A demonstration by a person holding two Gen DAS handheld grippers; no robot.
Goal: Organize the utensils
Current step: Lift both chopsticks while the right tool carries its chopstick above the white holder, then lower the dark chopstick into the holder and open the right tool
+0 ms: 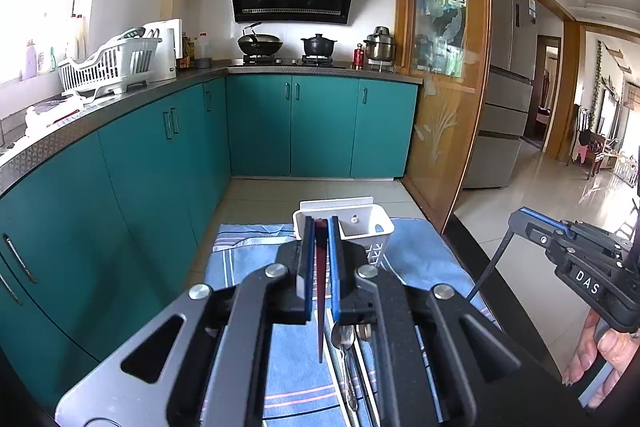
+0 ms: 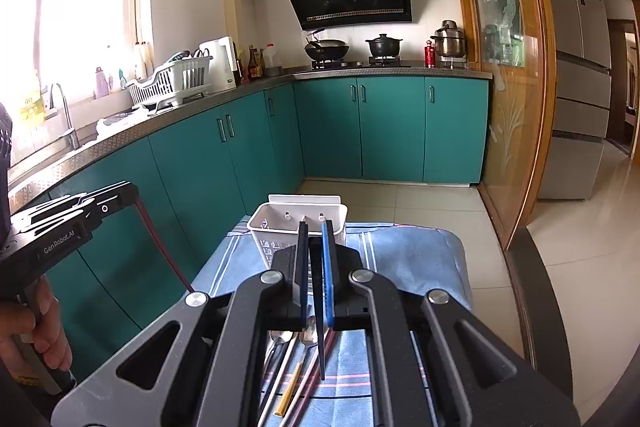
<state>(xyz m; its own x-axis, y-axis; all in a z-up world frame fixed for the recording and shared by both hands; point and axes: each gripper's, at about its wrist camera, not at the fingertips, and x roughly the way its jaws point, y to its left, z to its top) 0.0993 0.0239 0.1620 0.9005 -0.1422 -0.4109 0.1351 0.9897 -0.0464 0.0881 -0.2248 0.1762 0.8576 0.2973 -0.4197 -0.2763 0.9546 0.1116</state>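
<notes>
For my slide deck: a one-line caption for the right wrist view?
Right gripper shut on a dark chopstick, facing the white utensil holder.

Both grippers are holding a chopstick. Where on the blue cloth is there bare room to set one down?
Bare blue cloth lies right of the white caddy, out to the table's dark edge, and left of it. The near middle is crowded: spoons and chopsticks lie under the right gripper.

Both grippers point forward and slightly down toward the white holder, the left gripper clamped on a dark red chopstick and the right gripper pinching a dark chopstick, each held from below by a hand.
</notes>
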